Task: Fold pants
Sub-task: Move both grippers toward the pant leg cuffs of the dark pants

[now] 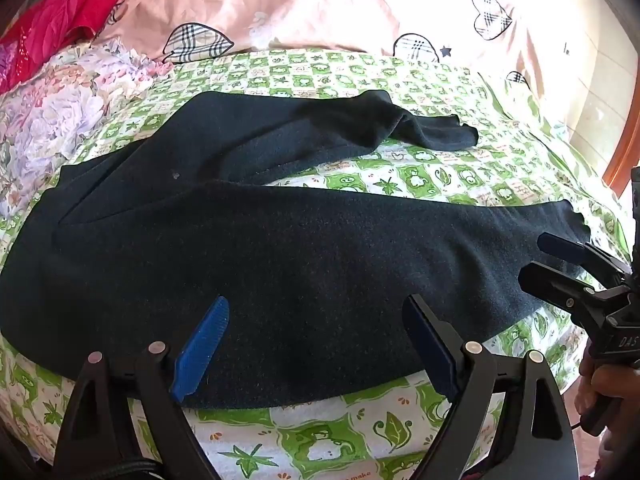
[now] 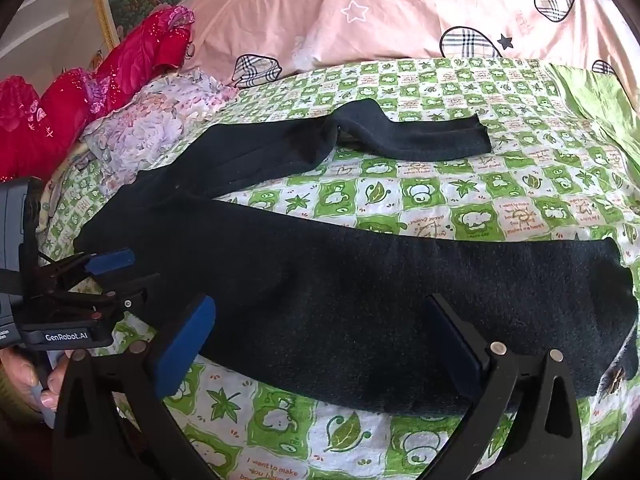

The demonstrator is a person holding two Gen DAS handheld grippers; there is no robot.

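Dark navy fleece pants (image 1: 280, 240) lie spread on the green checked bed sheet, waist to the left, both legs running right and splayed apart; they also show in the right wrist view (image 2: 360, 292). The far leg (image 2: 420, 136) bends toward the back. My left gripper (image 1: 316, 320) is open, its blue pads over the near leg's front edge near the waist. My right gripper (image 2: 320, 320) is open over the near leg toward the cuff (image 2: 616, 280). Each gripper shows in the other's view, the right one (image 1: 548, 256) and the left one (image 2: 120, 268), jaws apart.
A pink quilt with plaid hearts (image 1: 320, 0) is heaped at the back. A floral cloth (image 1: 60, 112) and red fabric (image 1: 52, 20) lie at the back left. The green checked sheet (image 2: 440, 200) covers the bed. A wooden bed edge (image 1: 624, 148) runs at the right.
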